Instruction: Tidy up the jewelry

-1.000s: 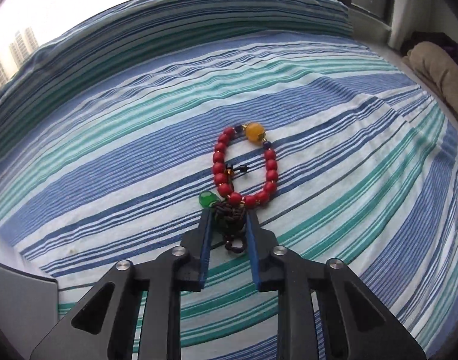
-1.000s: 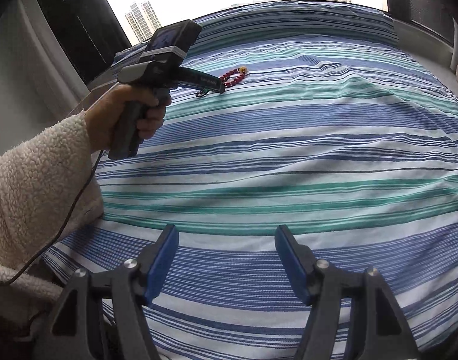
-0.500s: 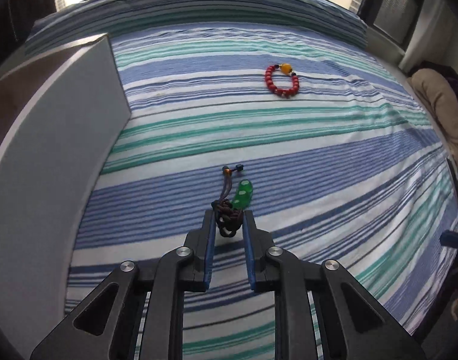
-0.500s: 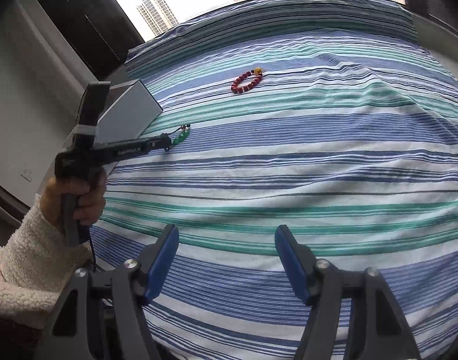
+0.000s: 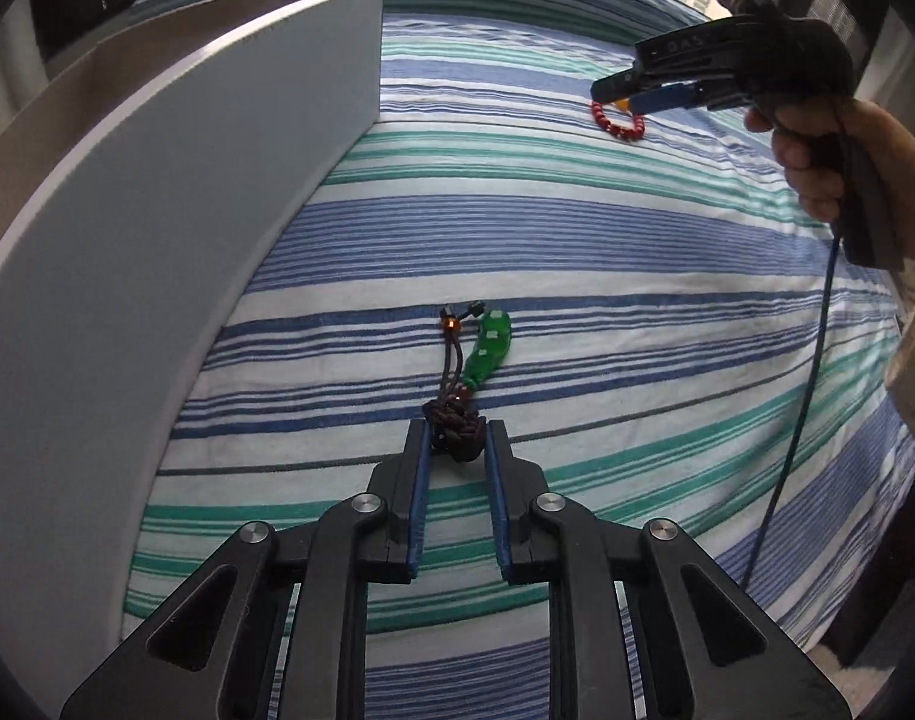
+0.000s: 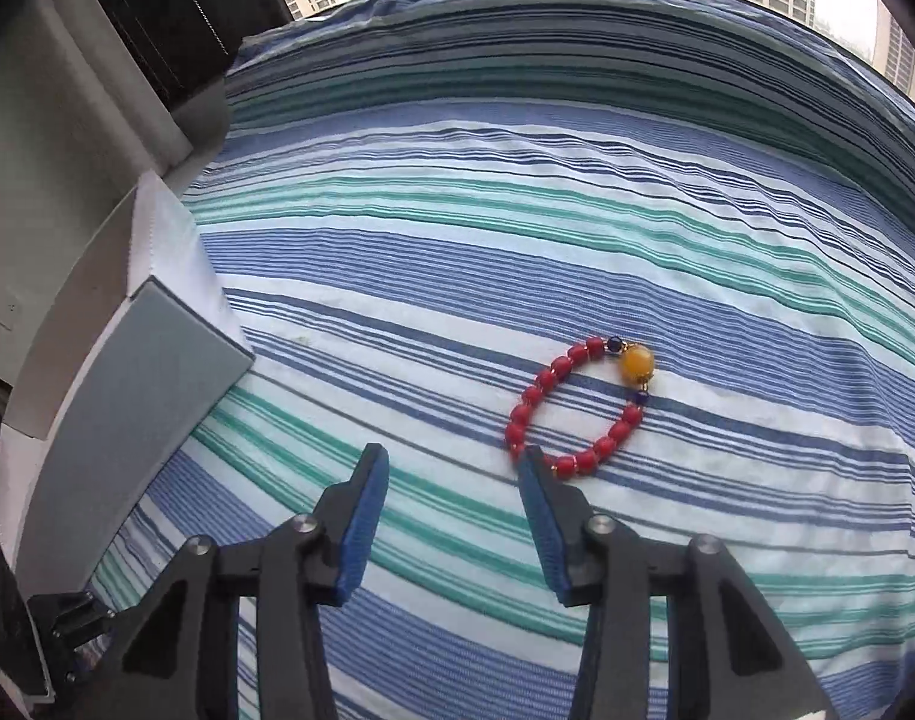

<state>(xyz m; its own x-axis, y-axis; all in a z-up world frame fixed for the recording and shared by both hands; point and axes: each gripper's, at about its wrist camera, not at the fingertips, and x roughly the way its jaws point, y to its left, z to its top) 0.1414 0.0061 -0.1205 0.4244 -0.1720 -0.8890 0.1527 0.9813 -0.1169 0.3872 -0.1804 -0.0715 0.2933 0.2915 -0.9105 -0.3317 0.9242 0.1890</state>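
My left gripper [image 5: 455,441] is shut on the dark braided knot of a corded pendant [image 5: 454,429]; its green stone [image 5: 488,348] and cord ends hang forward over the striped bedsheet. A red bead bracelet [image 6: 577,405] with one amber bead lies on the sheet. My right gripper [image 6: 454,468] is open and empty, its right fingertip just touching the bracelet's near edge. In the left wrist view the right gripper [image 5: 622,93] hovers at the bracelet [image 5: 619,123]. A grey box [image 5: 157,210] stands close on my left.
The grey box also shows at the left of the right wrist view [image 6: 127,396], on the bed's left side by a white wall ledge. The striped sheet [image 6: 577,240] spreads wide beyond the bracelet. A blue cable [image 5: 799,420] hangs from the right gripper.
My left gripper carried the pendant away from the bracelet, back toward the grey box. My right gripper moved forward across the bed and now sits open at the bracelet.
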